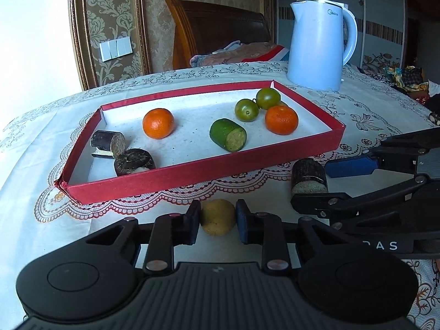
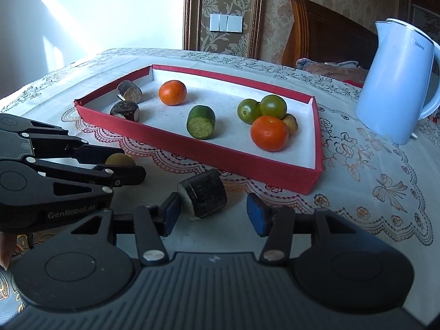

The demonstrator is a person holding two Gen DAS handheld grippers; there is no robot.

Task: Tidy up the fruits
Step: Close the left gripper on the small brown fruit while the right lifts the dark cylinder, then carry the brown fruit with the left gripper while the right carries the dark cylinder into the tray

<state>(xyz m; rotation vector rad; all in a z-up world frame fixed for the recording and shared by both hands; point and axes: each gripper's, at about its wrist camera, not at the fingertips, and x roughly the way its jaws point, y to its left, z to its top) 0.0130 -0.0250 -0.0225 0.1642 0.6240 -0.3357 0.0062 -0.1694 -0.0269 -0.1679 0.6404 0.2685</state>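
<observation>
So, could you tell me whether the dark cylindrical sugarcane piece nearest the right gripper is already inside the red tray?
No, the dark cylindrical sugarcane piece lies on the tablecloth, outside the shallow red cardboard tray, in front of its near wall.

"Midea" — kettle (image 1: 319, 46); "GenRobot.AI" — left gripper (image 2: 129, 166)

Left gripper (image 1: 217, 225) fingers clamped; right gripper (image 2: 213, 214) fingers apart.

Pale blue kettle (image 1: 319, 44) upright on lace-patterned tablecloth (image 1: 357, 110), wooden headboard (image 1: 220, 27) and wall switches (image 1: 115, 50) behind.
</observation>
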